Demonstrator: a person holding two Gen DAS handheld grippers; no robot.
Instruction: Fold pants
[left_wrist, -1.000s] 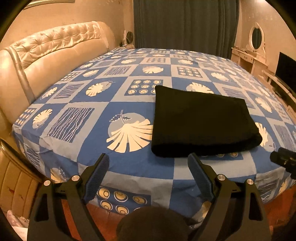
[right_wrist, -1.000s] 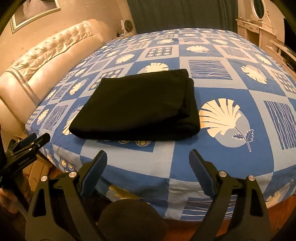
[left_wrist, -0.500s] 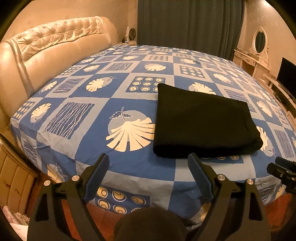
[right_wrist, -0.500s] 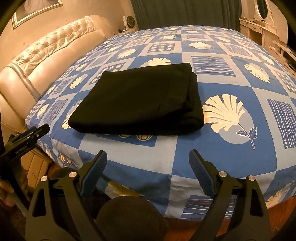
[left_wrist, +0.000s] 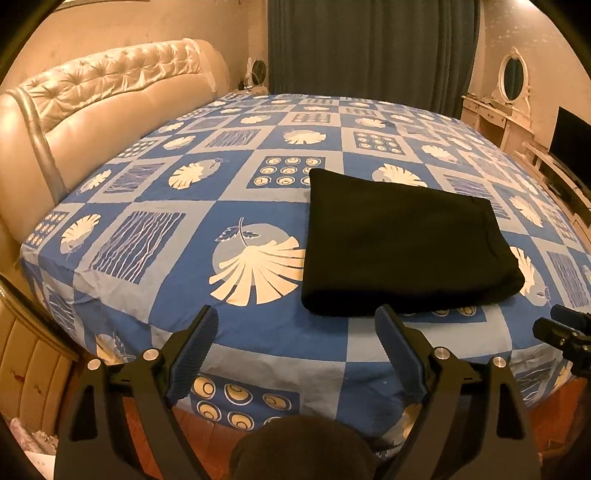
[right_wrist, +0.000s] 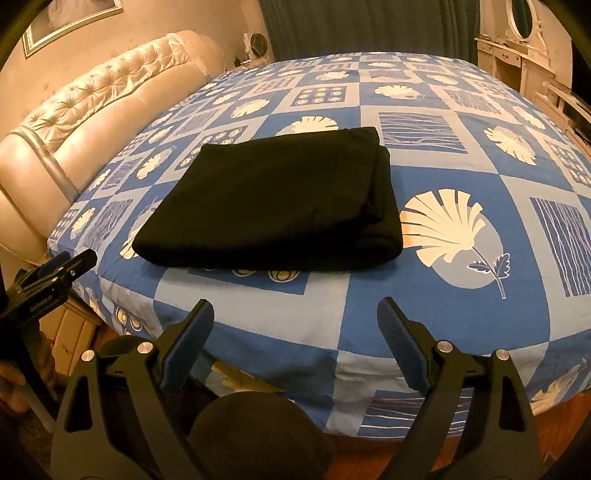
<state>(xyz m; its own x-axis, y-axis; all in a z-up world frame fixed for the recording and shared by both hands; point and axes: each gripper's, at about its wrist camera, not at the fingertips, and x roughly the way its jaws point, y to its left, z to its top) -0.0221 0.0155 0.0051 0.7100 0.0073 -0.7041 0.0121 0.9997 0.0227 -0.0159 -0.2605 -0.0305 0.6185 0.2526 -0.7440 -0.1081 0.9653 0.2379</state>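
Black fabric pants (right_wrist: 266, 203), folded into a flat rectangular bundle, lie near the front edge of the blue-and-white patterned bedsheet (right_wrist: 424, 302); folding appears complete. Left: the cream tufted headboard (left_wrist: 103, 99). The left gripper (left_wrist: 295, 350) hangs off the bed edge, jaws wide, holding nothing. The right gripper (right_wrist: 295, 339) likewise, spread and empty, apart from the bundle, presumably clear so as not to disturb it.

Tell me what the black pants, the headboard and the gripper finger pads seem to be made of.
Black pants: soft, thick matte fabric, maybe knit or fleece; rounded folded edges, no sheen.
Headboard: glossy cream leather or faux leather; button tufting and highlights.
Finger pads: blue ribbed rubber or plastic, apparently; fine ridges show. Both the left gripper and right gripper are open.
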